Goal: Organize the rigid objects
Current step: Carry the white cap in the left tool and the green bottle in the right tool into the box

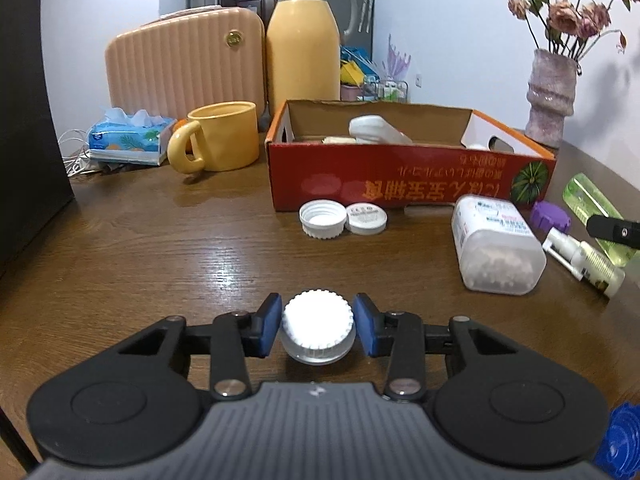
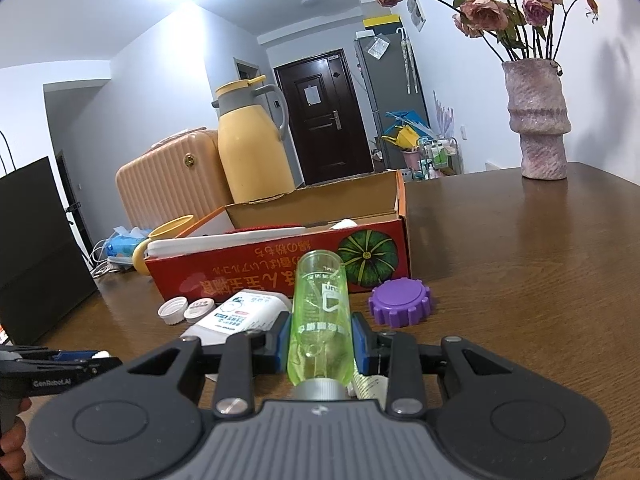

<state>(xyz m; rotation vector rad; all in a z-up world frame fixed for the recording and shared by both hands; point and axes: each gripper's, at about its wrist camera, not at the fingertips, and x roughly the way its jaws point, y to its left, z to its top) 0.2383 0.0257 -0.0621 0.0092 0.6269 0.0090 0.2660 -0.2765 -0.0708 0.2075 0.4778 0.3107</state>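
Now we hold white cap (image 1: 318, 330) clamped in left tool (image 1: 318, 326), green bottle (image 2: 320, 320) in right tool (image 2: 320, 340), both probably bound for red box (image 1: 400, 184).

White walls (image 2: 160, 92), dark door (image 2: 324, 116), wooden table (image 2: 520, 280).

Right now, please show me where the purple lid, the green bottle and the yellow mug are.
purple lid (image 2: 401, 301): right wrist view, on its flat top.
green bottle (image 2: 320, 320): right wrist view, middle of its clear body.
yellow mug (image 1: 226, 136): left wrist view, on its side wall.
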